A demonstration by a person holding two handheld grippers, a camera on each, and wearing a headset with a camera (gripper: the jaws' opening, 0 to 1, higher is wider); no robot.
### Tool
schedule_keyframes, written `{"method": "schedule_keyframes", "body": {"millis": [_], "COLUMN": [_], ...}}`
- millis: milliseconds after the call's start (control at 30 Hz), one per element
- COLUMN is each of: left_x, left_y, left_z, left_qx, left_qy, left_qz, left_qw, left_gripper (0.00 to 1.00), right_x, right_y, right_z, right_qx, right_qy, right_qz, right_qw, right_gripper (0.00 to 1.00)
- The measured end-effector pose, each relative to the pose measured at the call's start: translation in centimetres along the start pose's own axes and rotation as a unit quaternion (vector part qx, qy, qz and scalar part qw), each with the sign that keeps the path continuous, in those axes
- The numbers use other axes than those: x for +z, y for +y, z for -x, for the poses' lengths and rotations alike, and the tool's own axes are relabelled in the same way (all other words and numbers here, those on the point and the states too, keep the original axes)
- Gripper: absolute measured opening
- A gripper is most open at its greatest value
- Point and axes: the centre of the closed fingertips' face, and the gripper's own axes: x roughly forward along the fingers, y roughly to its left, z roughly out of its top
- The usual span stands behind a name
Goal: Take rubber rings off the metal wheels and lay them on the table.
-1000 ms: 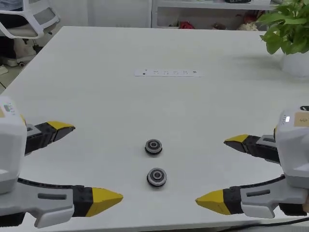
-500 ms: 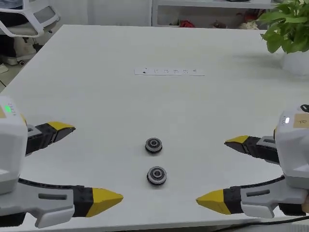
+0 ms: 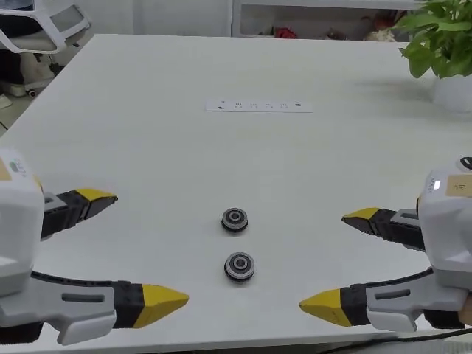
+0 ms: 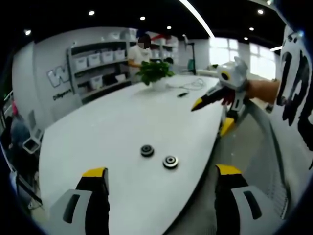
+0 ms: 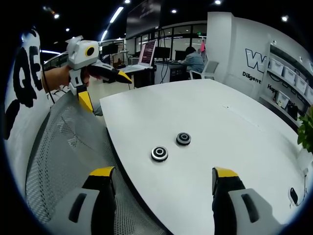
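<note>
Nothing is done: the far wheel [image 3: 234, 220] and near wheel [image 3: 240, 267] wear their rubber rings (apparently) on the worktop [image 3: 221, 162]; left gripper [image 3: 146, 248] and right gripper [image 3: 325, 260] fingers gape, empty.

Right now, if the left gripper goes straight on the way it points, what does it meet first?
Probably the nearer metal wheel, lying on the table ahead of the left gripper; height is unclear, so it might pass above it.

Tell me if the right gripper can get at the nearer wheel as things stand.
Probably yes. The right gripper is open and faces the nearer wheel, with bare table between them; the other wheel sits apart, farther off.
</note>
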Motion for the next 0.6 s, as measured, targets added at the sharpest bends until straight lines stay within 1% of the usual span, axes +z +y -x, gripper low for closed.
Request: {"method": "schedule_keyframes", "body": {"millis": [367, 467, 600], "left_x": [0.3, 0.5, 0.7], "left_y": [0.5, 0.5, 0.6], "left_z": [-0.6, -0.8, -1.2], "left_qx": [-0.001, -0.003, -0.007], "left_qy": [-0.001, -0.003, -0.003], "left_qz": [-0.007, -0.009, -0.014], "left_qw": [1.0, 0.9999, 0.9999], "left_gripper": [0.9, 0.89, 0.89], "right_x": [0.2, 0.2, 0.5], "right_y": [-0.6, -0.8, -1.1], "right_z": [-0.4, -0.5, -0.6], "right_qx": [0.003, 0.004, 0.011], "right_qy": [-0.002, -0.001, -0.006], "right_qz": [0.004, 0.005, 0.001], "right_qw": [1.0, 1.0, 0.9999], "right_gripper": [0.75, 0.74, 0.72]}}
